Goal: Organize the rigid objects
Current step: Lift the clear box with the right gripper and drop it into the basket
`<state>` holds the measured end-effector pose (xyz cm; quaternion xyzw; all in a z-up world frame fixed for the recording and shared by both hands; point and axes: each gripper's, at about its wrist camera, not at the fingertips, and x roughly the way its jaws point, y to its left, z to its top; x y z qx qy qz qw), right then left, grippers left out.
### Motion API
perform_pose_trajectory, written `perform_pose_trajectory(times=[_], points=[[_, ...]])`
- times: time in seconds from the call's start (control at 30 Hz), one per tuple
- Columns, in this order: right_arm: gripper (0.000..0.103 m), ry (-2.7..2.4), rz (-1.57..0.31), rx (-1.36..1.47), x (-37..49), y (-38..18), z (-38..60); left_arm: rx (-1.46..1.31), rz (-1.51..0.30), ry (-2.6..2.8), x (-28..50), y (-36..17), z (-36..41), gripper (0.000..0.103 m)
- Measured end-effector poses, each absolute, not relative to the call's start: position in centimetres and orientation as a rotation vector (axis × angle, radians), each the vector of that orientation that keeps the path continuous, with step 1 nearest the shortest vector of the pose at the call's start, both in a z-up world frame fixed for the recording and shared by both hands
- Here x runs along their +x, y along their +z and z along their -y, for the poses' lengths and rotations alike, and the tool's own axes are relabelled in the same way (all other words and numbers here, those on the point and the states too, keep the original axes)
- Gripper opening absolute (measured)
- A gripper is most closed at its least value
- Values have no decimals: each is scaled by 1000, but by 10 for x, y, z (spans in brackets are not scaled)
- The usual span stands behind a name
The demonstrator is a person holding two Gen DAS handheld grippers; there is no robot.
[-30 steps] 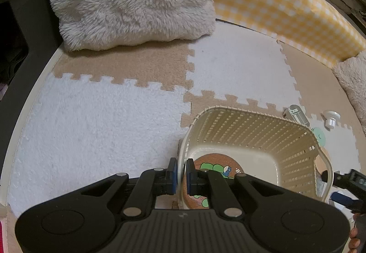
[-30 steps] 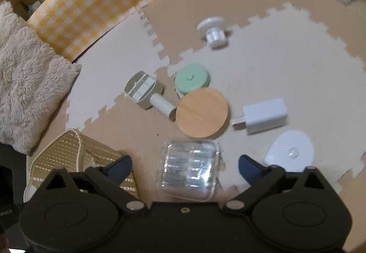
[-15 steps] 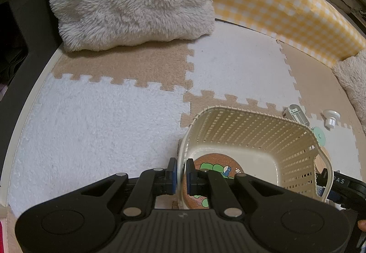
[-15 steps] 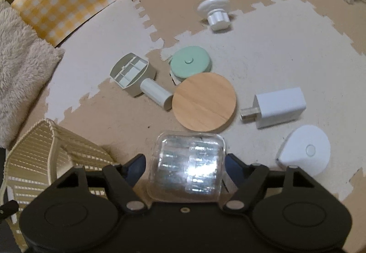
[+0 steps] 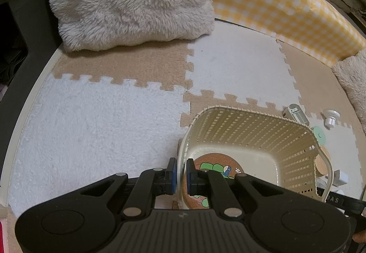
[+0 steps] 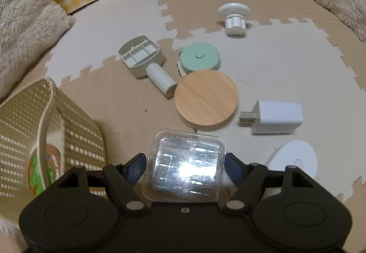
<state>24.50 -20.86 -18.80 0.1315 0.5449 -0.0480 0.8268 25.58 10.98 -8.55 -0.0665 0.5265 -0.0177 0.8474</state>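
Puzzle-mat floor (image 6: 286, 65), bounded at the far side by a yellow checked bolster (image 5: 286, 8) and fluffy cushions (image 5: 137, 1). The cream lattice basket (image 5: 251, 129) stands near the mat's middle; the left gripper (image 5: 181, 175) is clenched on its near rim, one finger outside and one inside, exactly as a second ago, so the container is steadied. One cork coaster (image 5: 217, 168) already lies in it.

What has changed: the right gripper (image 6: 185, 163) has come lower over the clear plastic case (image 6: 186, 166) and narrowed from a wide straddle until its blue pads stand against the case's two sides; the case is grasped, or very nearly so, and appears still to rest on the mat just beside the basket. Judged stage: pick secured, lift and transfer leftward next.

Room: the wooden disc (image 6: 205, 99) lies just ahead of the case; the white charger (image 6: 276, 118) and white oval puck (image 6: 295, 159) to its right. The basket's raised handle (image 6: 44, 129) is the edge to clear.
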Motion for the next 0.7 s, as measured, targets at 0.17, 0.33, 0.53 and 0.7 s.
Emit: perform_pose_trajectory(times=[0.17, 0.33, 0.53, 0.7], points=[[83, -99, -1201, 200, 238, -189, 210, -138, -1110, -38, 256, -86, -110, 7], [83, -104, -1227, 225, 234, -195, 212, -137, -1110, -38, 256, -86, -110, 7], [73, -91, -1210, 193, 235, -193, 207, -138, -1110, -37, 256, -86, -110, 7], [73, -79, -1200, 142, 236, -194, 202, -138, -1110, -37, 256, -86, -110, 7]])
